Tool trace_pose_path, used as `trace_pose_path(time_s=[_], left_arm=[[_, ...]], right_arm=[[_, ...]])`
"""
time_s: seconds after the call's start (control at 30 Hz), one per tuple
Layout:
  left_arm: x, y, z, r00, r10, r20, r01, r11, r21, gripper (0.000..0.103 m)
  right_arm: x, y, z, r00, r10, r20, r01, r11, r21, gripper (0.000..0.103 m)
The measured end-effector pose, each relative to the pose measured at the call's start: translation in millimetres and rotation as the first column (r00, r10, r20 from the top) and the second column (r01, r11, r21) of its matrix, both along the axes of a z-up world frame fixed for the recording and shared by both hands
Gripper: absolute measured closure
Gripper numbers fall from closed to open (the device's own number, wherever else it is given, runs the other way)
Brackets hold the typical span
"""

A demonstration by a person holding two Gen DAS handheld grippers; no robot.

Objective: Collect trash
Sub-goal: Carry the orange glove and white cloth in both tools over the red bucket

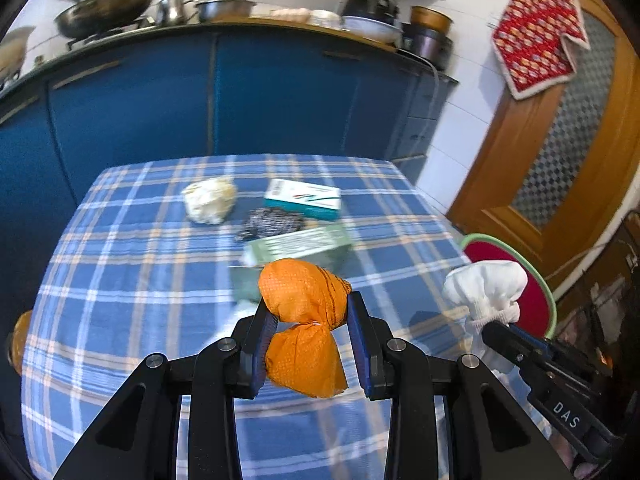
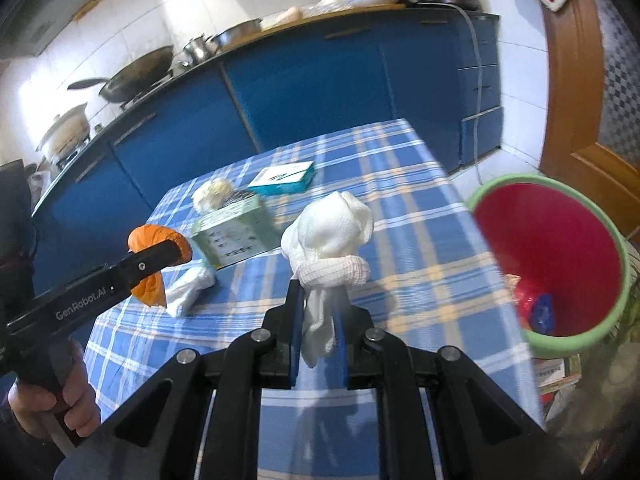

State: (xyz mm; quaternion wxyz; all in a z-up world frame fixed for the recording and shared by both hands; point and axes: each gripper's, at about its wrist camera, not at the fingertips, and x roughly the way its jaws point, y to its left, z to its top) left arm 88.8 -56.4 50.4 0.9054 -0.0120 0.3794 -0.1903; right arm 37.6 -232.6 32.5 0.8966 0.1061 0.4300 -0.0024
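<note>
Each gripper clamps trash above the worktop: left gripper the orange wad, right gripper the white wad, near the red bin for dropping

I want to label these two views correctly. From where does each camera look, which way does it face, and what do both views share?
Left wrist: sits on the left tongs, looks down across the checked table; tongs shut on an orange wad.
Right wrist: sits on the right tongs, faces the table's far corner and the red bin; tongs shut on a white cloth; a hand shows at lower left.
Shared: both wads, each other's tongs, the teal box, the blue cabinets.
</note>
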Motion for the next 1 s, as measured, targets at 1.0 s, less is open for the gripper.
trace_pose_path(time_s=[1.0], left_arm=[[-17.1, -182.7, -9.7, 0.935, -0.354, -0.017, 0.354, 0.932, 0.072, 0.068]], right_arm=[[-50.6, -147.8, 4.5, 0.942, -0.336, 0.025, 0.335, 0.942, 0.034, 0.086]])
